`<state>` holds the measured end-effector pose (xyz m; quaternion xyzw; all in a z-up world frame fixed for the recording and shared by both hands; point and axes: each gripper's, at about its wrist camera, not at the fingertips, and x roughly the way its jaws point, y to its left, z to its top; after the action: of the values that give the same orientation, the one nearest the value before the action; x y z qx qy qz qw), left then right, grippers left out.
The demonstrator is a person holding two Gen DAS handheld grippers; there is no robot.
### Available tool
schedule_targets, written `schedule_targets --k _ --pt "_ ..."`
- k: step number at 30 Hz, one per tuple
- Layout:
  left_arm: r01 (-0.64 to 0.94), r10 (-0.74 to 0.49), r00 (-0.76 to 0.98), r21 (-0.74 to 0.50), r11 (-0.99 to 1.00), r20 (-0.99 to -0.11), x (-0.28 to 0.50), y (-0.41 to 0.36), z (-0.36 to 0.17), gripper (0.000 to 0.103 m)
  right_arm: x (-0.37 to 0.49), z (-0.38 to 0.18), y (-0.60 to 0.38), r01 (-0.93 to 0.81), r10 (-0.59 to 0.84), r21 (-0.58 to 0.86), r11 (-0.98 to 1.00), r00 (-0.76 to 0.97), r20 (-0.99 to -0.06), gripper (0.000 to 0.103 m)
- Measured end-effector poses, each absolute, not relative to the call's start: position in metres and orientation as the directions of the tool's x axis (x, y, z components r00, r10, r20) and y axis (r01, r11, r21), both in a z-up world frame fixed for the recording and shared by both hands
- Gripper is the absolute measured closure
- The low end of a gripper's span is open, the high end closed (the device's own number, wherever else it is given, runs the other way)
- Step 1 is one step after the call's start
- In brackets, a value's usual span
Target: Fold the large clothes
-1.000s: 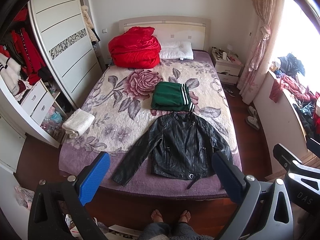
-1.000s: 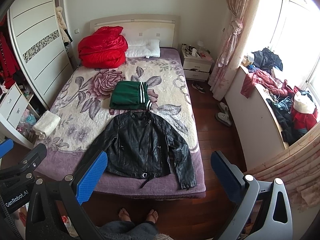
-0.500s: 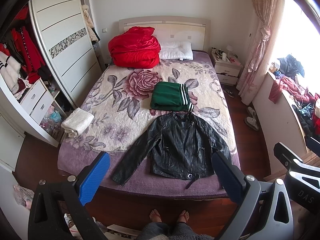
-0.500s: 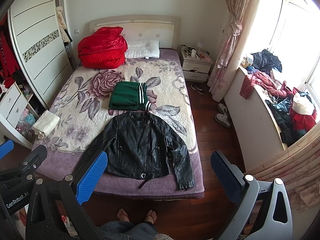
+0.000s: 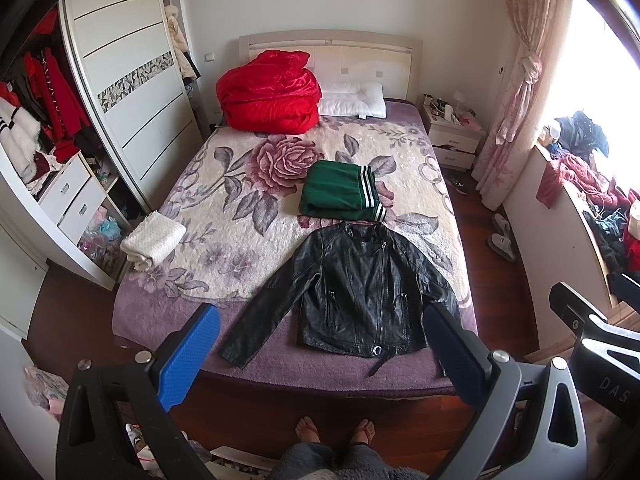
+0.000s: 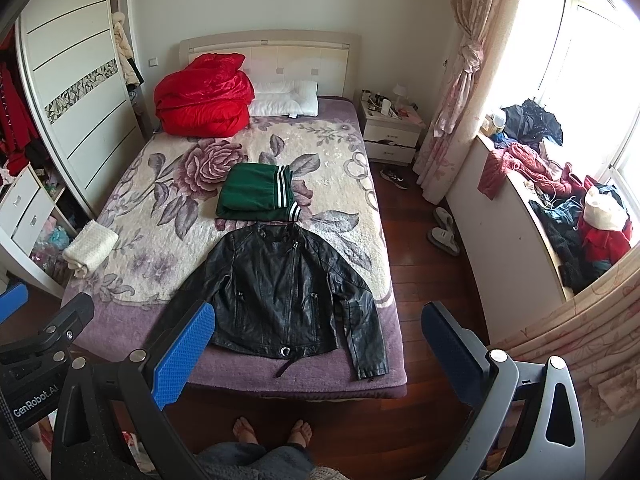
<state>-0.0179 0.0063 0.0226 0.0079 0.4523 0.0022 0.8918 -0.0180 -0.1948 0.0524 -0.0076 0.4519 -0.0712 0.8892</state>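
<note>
1. The left gripper (image 5: 320, 356) is held level in the air with its jaws spread wide and nothing between them.
2. The right gripper (image 6: 318, 354) is in the same pose, jaws wide apart and empty.
3. The two are side by side, each visible at the edge of the other's view.
4. The person's bare feet (image 6: 274, 432) are below, toes pointing forward.

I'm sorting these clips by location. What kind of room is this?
A home bedroom, it seems. A double bed with a headboard fills the middle, a sliding-door wardrobe with hanging clothes stands on one side, and a nightstand sits by the curtained window. A black leather jacket lies spread on the bed.
</note>
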Motion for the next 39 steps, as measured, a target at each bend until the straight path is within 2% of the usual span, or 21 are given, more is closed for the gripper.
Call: schedule_targets --k 15,21,24,27,31,36,39 --pt "0.010 -0.007 0.584 -0.002 1.000 -0.812 -0.016 -0.003 0.020 0.000 -0.018 0.051 -0.208 0.132 -0.147 -0.086 0.988 0.579 -0.802 0.000" --pt "0.026 -0.029 0.573 -0.017 1.000 -0.819 0.009 0.010 0.012 0.000 -0.003 0.034 -0.208 0.177 -0.168 -0.081 0.981 0.563 -0.809 0.000" --pt "0.035 -0.010 0.588 0.013 0.999 -0.809 0.030 0.014 -0.009 0.000 0.017 0.015 -0.212 0.196 -0.150 -0.045 0.980 0.564 -0.812 0.000" --pt "0.036 0.042 0.603 0.081 0.996 -0.796 0.057 0.012 -0.048 0.000 0.046 -0.026 -0.231 0.252 -0.145 -0.011 0.968 0.517 -0.844 0.000" --pt "0.060 0.116 0.559 0.180 0.982 -0.821 0.100 -0.004 -0.123 0.000 0.075 -0.112 -0.293 0.412 -0.144 0.038 0.910 0.402 -0.904 0.000" --pt "0.062 0.171 0.456 0.222 0.973 -0.873 0.141 -0.019 -0.222 0.000 0.087 -0.271 -0.399 0.643 -0.083 0.097 0.760 0.243 -0.967 0.001" --pt "0.079 0.220 0.383 0.269 0.960 -0.897 0.160 -0.038 -0.286 0.000 0.085 -0.387 -0.455 0.749 0.068 0.172 0.640 0.168 -0.984 0.002"
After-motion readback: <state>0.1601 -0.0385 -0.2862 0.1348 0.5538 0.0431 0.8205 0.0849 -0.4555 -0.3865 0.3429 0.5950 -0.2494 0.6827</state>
